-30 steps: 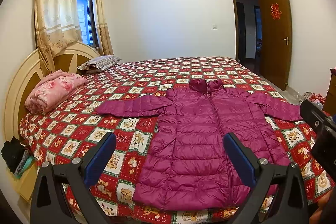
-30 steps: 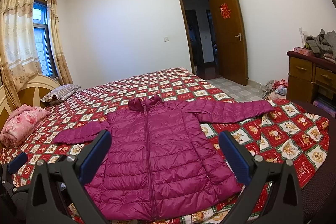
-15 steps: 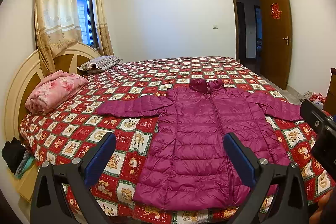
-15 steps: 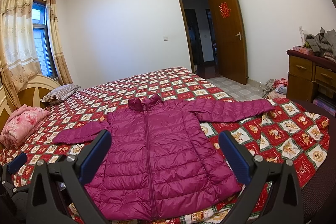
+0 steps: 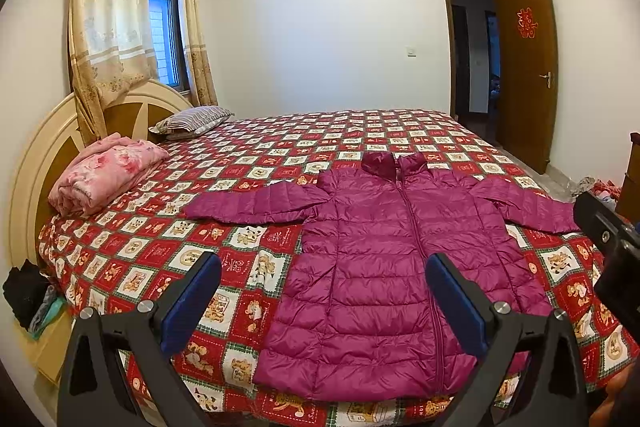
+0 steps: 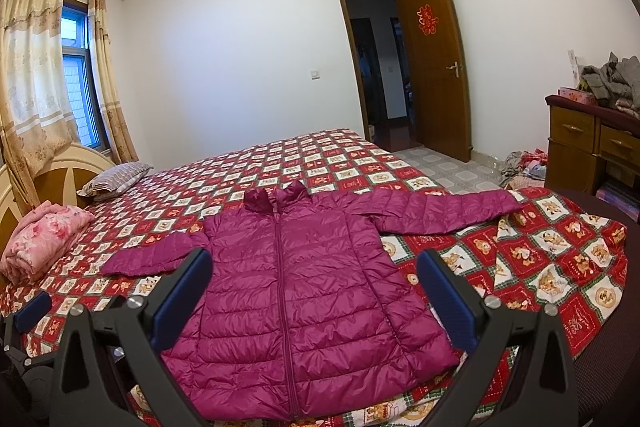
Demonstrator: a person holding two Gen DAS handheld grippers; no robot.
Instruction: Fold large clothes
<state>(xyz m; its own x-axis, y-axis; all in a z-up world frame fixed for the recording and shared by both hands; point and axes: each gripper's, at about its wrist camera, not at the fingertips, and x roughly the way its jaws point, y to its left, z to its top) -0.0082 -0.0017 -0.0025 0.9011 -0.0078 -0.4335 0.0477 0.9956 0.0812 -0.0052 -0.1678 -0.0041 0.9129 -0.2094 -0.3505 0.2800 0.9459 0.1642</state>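
A magenta quilted puffer jacket (image 5: 384, 267) lies flat and zipped on the bed, front up, collar away from me, both sleeves spread sideways. It also shows in the right wrist view (image 6: 296, 307). My left gripper (image 5: 324, 291) is open and empty, held above the bed's near edge over the jacket's left hem. My right gripper (image 6: 314, 291) is open and empty, held above the jacket's lower half. The right gripper's body shows at the right edge of the left wrist view (image 5: 612, 259).
The bed (image 5: 360, 135) has a red patchwork cover. A folded pink blanket (image 5: 104, 175) and a striped pillow (image 5: 192, 119) lie by the headboard. A wooden dresser (image 6: 592, 151) with piled clothes stands right, and clothes lie on the floor (image 6: 524, 167). The door (image 6: 436, 67) is open.
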